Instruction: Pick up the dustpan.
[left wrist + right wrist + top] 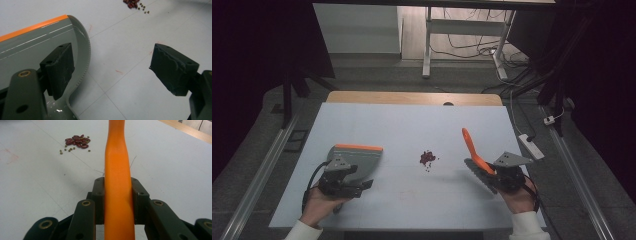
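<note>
A small heap of red beans (pixel 427 158) with a few tiny greenish seeds beside it is lying near the middle of the white tabletop (pixel 412 125), and everything else is sitting around that heap. To the left of the beans, the grey dustpan (pixel 357 162) with its orange edge strip is resting on the tabletop, its mouth facing away from the person. The left gripper (pixel 111 72) is sitting at the dustpan's near end with its jaws spread wide, one jaw over the pan and the other over bare tabletop. To the right of the beans, the right gripper (pixel 117 197) is pinching the orange brush handle (pixel 117 170) between its jaws, the handle pointing up and away.
</note>
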